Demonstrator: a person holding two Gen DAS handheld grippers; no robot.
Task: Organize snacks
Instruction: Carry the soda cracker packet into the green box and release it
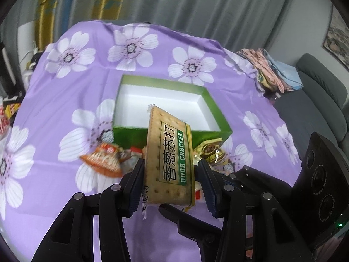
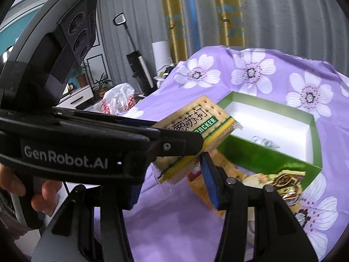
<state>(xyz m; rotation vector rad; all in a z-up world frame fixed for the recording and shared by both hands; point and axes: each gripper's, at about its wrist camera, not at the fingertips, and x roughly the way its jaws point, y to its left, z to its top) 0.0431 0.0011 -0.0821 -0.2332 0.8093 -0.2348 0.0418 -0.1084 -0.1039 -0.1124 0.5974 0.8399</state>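
Both grippers share one job: the left gripper (image 1: 171, 176) is clamped on the cracker pack (image 1: 170, 159), held in the air just before the near wall of the green box (image 1: 170, 134). The right gripper (image 2: 172, 168) stands partly apart close under the same pack; whether its pads press it cannot be told. Loose snacks (image 1: 102, 162) lie on the cloth (image 1: 65, 91) beside the box. Next, the pack probably needs carrying over the rim, lowering onto the white floor and releasing.
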